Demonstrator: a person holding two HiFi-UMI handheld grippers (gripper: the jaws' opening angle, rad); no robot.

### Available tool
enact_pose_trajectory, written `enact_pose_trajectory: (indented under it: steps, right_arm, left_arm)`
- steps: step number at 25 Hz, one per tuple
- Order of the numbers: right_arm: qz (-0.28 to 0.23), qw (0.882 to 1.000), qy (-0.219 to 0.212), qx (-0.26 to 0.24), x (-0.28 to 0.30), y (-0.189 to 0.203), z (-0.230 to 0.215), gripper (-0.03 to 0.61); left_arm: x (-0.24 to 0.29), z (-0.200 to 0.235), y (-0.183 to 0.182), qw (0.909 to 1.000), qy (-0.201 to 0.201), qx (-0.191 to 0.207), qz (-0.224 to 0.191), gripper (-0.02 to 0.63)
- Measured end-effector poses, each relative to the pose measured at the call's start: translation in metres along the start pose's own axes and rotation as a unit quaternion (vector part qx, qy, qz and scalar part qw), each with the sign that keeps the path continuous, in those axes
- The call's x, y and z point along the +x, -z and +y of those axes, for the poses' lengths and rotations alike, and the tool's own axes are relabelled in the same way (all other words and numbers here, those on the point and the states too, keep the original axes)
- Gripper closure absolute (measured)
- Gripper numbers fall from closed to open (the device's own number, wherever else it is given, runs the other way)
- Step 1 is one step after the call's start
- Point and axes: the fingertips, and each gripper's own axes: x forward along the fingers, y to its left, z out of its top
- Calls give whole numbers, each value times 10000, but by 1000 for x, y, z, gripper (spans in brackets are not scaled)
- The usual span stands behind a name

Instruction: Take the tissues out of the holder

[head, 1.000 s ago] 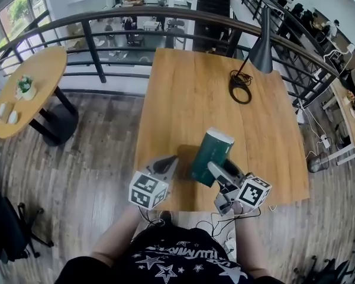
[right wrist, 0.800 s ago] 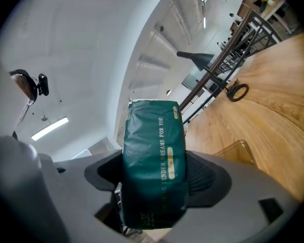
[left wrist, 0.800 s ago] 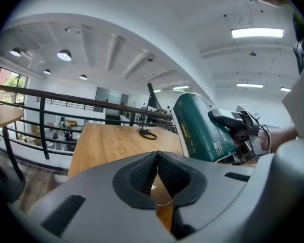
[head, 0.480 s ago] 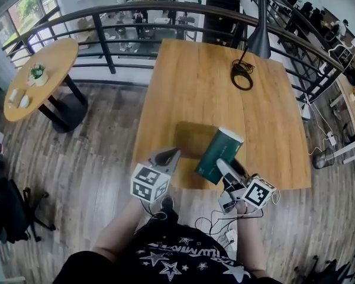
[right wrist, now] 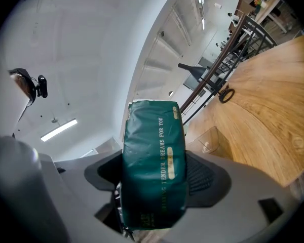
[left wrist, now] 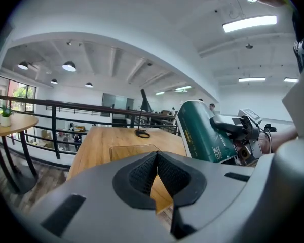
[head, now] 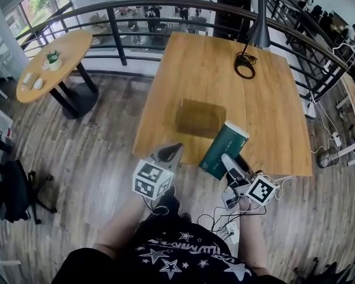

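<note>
Green plastic tissue pack [head: 225, 147], clamped in right hand-held gripper [head: 232, 163], now lifted clear, near-right of transparent box holder [head: 199, 118] on wooden surface [head: 195, 64]; left hand-held gripper [head: 170, 154] closed, empty; removal looks done.

Tissue pack [head: 223, 149] in right claw [head: 228, 160], right of holder [head: 200, 118] on table [head: 266, 117].

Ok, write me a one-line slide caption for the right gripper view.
Right gripper shut on a green tissue pack, wooden table and clear holder in the background.
</note>
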Motion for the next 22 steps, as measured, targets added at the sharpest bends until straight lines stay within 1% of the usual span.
enact_pose_trajectory:
  steps: [3,6,9,11,14,19,22]
  right_arm:
    - [27,9999,-9,108,-23,11,0,221]
    - [142,9995,-125,245,-37,26,1,221]
    - [282,9982,-108,527,-46,41,5,221]
    - [316,9972,-172,656,-47,50,10,221]
    - [312,9966,-262,714,-47,60,15,221]
    - [290,9972,-207,650,-46,70,21,221]
    - [256,9973,-152,671,-46,81,32,221]
  left_arm:
    - [-15,-21,8,9999,-111,6,-35,601]
    - [-30,-35,15,9998,-213,-27,-53,601]
    - [-45,-44,21,9996,-277,-39,-29,601]
    - [-54,-46,24,9995,-300,-17,-15,601]
    - [-62,-44,28,9995,-314,-12,-16,601]
    - [-68,-40,32,9997,-230,-43,-41,601]
    - [-80,-39,35,9999,-137,-50,-66,601]
